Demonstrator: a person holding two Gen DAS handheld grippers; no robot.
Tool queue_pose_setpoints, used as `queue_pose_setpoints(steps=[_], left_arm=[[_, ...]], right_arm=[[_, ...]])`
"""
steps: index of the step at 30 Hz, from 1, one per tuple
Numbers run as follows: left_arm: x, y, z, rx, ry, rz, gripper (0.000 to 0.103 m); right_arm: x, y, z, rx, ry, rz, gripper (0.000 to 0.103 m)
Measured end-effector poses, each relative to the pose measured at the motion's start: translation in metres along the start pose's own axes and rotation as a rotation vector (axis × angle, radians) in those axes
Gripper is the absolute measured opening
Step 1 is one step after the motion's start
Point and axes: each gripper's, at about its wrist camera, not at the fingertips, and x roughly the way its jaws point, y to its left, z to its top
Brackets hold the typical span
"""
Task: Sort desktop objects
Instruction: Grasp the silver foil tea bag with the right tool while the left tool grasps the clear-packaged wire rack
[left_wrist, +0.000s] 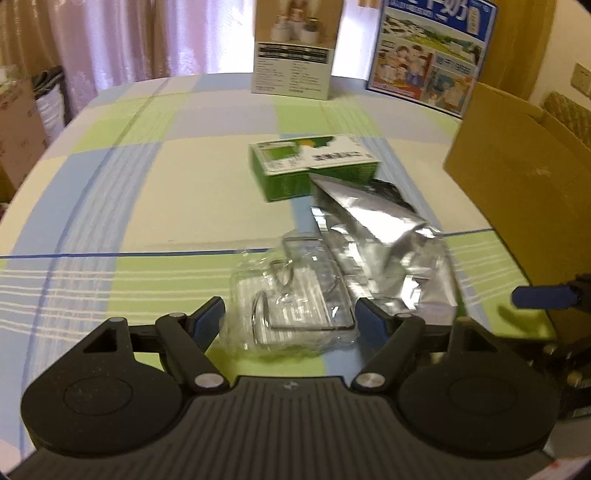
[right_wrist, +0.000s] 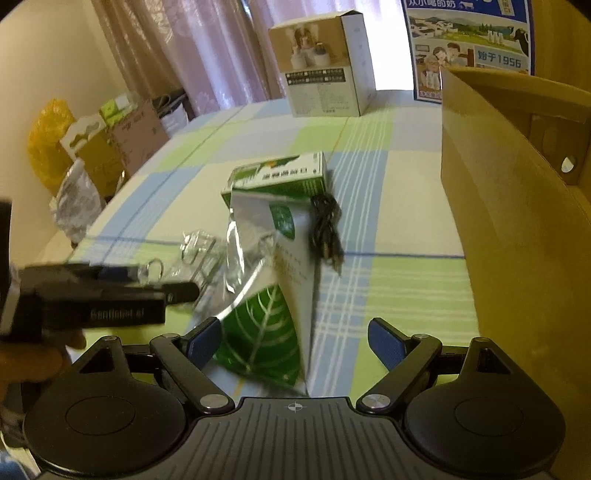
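A clear plastic packet (left_wrist: 295, 310) with metal rings inside lies on the checked tablecloth between the open fingers of my left gripper (left_wrist: 290, 319). A silver foil pouch (left_wrist: 376, 240) with a green leaf print (right_wrist: 266, 325) lies beside it, its near end between the open fingers of my right gripper (right_wrist: 295, 341). A green and white carton (left_wrist: 314, 166) lies behind them. A coiled black cable (right_wrist: 327, 229) lies right of the pouch. The left gripper also shows in the right wrist view (right_wrist: 110, 295).
An open brown cardboard box (right_wrist: 517, 229) stands at the right. A white product box (right_wrist: 325, 70) and a blue printed milk carton (left_wrist: 432, 55) stand at the table's far edge. Boxes and bags (right_wrist: 92, 147) sit beyond the left edge.
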Motion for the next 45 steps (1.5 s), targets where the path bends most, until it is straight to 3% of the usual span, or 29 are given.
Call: queue_pose_setpoints(steps=[4,15,24,25,26,27,30,37,45], left_arm=[[-0.001,0.008,-0.003,0.014,-0.003,0.053,0.074],[-0.002,0.018,-0.004,0.021,-0.016,0.018,0.068],[-0.002,0.022,-0.004,0.031,-0.02,0.011,0.063],[-0.001,0.021,-0.005,0.034,-0.019,0.013,0.063],[0.0,0.021,-0.005,0.037,-0.019,0.016,0.063],[0.001,0.02,-0.006,0.046,-0.021,0.025,0.064],[0.003,0.018,-0.008,0.08,-0.017,0.047,0.064],[-0.01,0.016,-0.015,0.089,0.005,0.014,0.054],[-0.049,-0.006,-0.041,0.251,0.092,-0.034,0.054]], right_arm=[[0.009,0.002,0.009,0.009,-0.013,0.012,0.084],[0.045,0.017,0.019,-0.044,0.058,0.014,0.084],[0.064,0.025,0.019,-0.124,0.096,-0.048,0.083],[0.064,0.024,0.018,-0.129,0.094,-0.053,0.083],[0.064,0.024,0.018,-0.134,0.091,-0.058,0.074],[0.063,0.025,0.017,-0.145,0.086,-0.073,0.06],[0.057,0.028,0.014,-0.143,0.098,-0.088,0.053],[0.025,0.025,-0.005,-0.083,0.173,-0.096,0.051],[-0.028,0.019,-0.051,0.004,0.233,-0.14,0.055]])
